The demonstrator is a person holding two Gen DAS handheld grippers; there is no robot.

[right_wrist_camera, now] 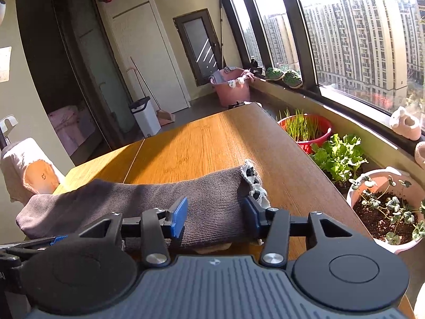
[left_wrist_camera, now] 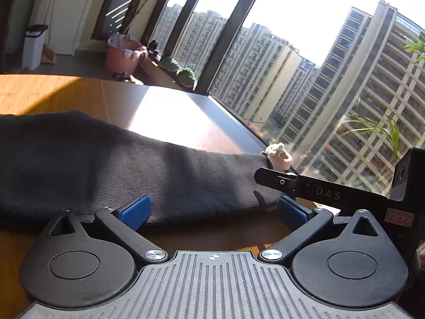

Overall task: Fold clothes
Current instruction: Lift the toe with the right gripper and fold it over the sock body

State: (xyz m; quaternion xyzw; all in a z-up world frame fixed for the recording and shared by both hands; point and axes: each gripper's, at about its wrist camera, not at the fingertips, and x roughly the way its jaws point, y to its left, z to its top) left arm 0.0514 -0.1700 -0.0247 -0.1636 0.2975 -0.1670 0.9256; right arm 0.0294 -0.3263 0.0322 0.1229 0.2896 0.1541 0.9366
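Garment (right_wrist_camera: 148,202) lies on wooden table (right_wrist_camera: 212,143), long axis crosswise to both tongs. Right gripper (right_wrist_camera: 216,216) nearer, jaws wide, straddling cloth near lace hem, ungripped. Left gripper (left_wrist_camera: 212,211) likewise spread, empty, cloth just ahead.

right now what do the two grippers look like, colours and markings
Both are the same build. The left gripper has a grey ribbed body with a small crosshair mark, two round black pivot housings, black link arms with silver screws, and blue pads on its fingers. The right gripper matches it; seen from the left, its black finger is lettered DAS. No cables or sleeves show.
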